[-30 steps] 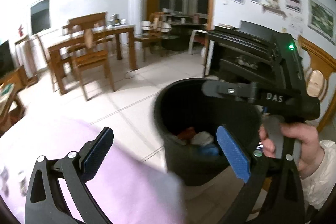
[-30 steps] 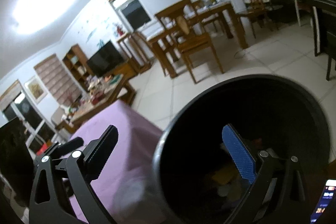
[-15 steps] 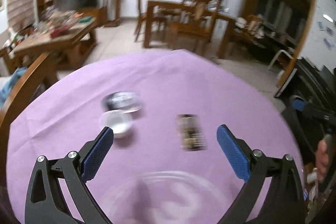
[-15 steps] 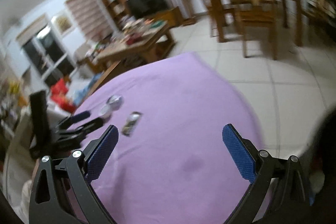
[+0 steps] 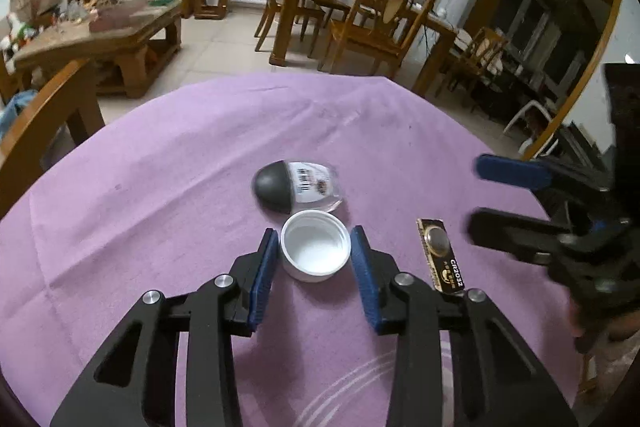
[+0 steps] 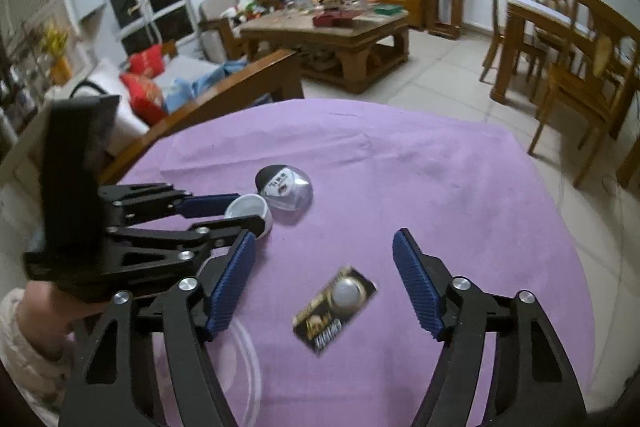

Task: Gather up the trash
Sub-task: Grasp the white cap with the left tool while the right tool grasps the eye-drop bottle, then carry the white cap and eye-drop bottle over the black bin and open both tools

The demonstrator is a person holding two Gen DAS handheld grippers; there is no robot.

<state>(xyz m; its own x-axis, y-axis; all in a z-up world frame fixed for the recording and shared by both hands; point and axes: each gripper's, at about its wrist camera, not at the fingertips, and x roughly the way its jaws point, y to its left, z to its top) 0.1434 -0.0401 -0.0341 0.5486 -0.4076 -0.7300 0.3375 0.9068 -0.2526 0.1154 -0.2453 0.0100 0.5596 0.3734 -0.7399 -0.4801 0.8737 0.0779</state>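
A white bottle cap (image 5: 315, 250) lies open side up on the purple tablecloth (image 5: 160, 187). My left gripper (image 5: 315, 257) has its blue pads on both sides of the cap, touching or nearly touching it. Just behind lies a clear plastic blister pack with a black end (image 5: 298, 185). A CR2032 coin battery card (image 5: 441, 255) lies to the right. In the right wrist view my right gripper (image 6: 324, 285) is open above the battery card (image 6: 335, 309), and the left gripper (image 6: 236, 213) closes around the cap (image 6: 249, 207).
A clear plastic lid (image 6: 236, 367) lies flat at the near edge of the tablecloth. A wooden chair back (image 5: 44, 119) stands at the table's left edge. A coffee table (image 6: 328, 39), dining table and chairs (image 5: 360, 19) stand beyond on the tiled floor.
Both grippers swung away from the black trash bin to the purple table. My left gripper came down and narrowed around the white cap. My right gripper moved over the battery card.
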